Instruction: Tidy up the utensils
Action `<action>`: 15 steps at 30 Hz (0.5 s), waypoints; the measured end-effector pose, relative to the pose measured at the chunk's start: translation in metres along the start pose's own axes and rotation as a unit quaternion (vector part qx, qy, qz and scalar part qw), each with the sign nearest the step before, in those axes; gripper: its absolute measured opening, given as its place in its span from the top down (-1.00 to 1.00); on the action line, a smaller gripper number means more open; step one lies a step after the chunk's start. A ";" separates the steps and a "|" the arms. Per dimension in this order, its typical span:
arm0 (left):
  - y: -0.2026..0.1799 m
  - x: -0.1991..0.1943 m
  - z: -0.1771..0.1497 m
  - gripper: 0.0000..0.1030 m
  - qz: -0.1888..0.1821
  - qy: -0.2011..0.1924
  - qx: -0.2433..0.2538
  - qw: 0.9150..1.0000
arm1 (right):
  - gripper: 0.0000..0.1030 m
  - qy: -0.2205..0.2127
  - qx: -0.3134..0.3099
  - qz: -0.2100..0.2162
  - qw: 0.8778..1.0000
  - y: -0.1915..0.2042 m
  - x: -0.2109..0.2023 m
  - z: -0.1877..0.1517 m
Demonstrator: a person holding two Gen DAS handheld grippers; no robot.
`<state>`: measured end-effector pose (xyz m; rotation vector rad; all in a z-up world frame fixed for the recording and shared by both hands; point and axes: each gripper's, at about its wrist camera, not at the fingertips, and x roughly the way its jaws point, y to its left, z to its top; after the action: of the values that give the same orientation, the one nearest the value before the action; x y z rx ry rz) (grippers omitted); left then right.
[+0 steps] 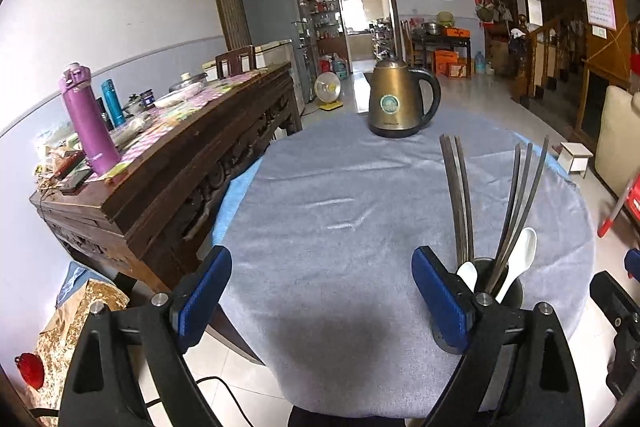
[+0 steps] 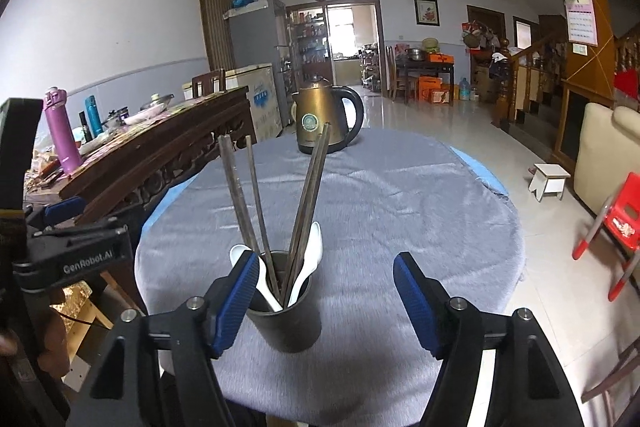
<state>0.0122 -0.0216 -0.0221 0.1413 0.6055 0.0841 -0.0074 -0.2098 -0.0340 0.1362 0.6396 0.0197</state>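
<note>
Currently utensil holder [image 2: 285, 323] stands upright on the grey tablecloth [image 2: 360, 211], just beside the right gripper [image 2: 326, 301], past its left finger and outside the jaws. Right gripper released, nothing between its pads. Holder carries dark chopsticks [image 2: 248, 203] fanned out, plus white spoons [image 2: 306, 269]. Left gripper [image 1: 320, 297] also released and empty, well left of the holder [image 1: 508, 287]; in its view the holder sits behind the right finger. Brass kettle [image 2: 320, 123] stands far behind the holder. Wooden sideboard [image 2: 160, 155] left of the holder, off the table
</note>
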 end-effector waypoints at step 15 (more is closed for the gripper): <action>0.015 -0.024 0.007 -0.78 0.015 -0.013 -0.027 0.999 | -0.45 0.048 0.033 -0.022 0.998 -0.003 -0.002 0.017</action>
<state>-0.0036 -0.0105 -0.0004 0.0994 0.5752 0.1268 0.0010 -0.2154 -0.0198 0.1851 0.7399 -0.0383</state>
